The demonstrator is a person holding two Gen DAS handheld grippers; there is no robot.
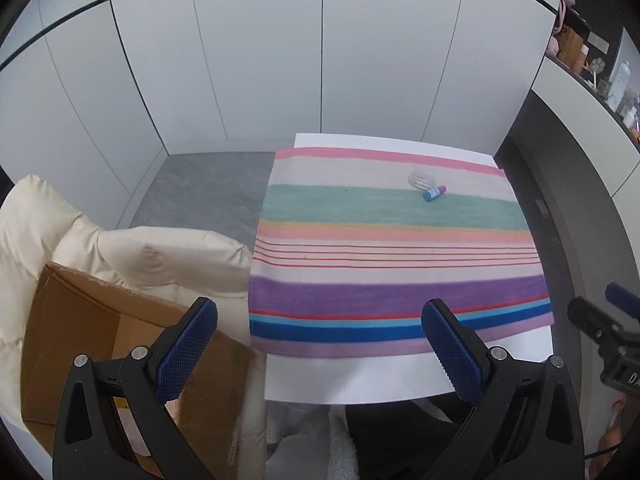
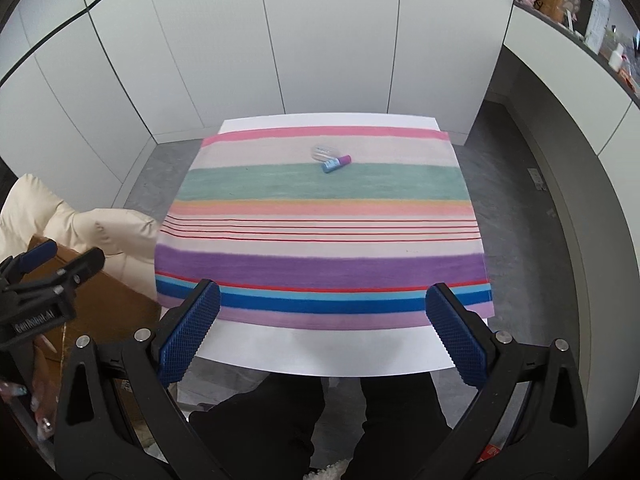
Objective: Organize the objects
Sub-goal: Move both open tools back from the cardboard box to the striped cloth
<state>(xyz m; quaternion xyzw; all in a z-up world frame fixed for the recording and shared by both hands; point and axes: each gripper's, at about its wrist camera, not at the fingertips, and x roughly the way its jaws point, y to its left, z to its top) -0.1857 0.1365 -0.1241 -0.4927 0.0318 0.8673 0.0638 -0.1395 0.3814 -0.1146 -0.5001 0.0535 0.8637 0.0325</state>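
- Left hand-held gripper (image 1: 319, 350) hangs with its blue-padded fingers (image 1: 188, 350) spread wide and nothing between them, above the near-left corner of the desk (image 1: 360, 376) and an open cardboard box (image 1: 80, 328).
- Right hand-held gripper (image 2: 323, 332) is likewise spread wide and holds nothing, poised over the near edge of the desk (image 2: 320, 350).
- Striped cloth (image 2: 320, 216) covers most of the white desk, with bands of pink, teal, purple and blue.
- Blue tube with a purple cap (image 2: 337, 164) lies on its side at the cloth's far end, toward 12 o'clock from the right gripper, on the edge of the teal band.
- Clear small container (image 2: 322, 151) sits touching the tube at its 11 o'clock side.
- In the left wrist view, tube (image 1: 434, 193) and container (image 1: 421, 179) lie toward 1 o'clock.
- Cream cushion (image 1: 132, 256) sits beside the box, at the desk's 9 o'clock side.
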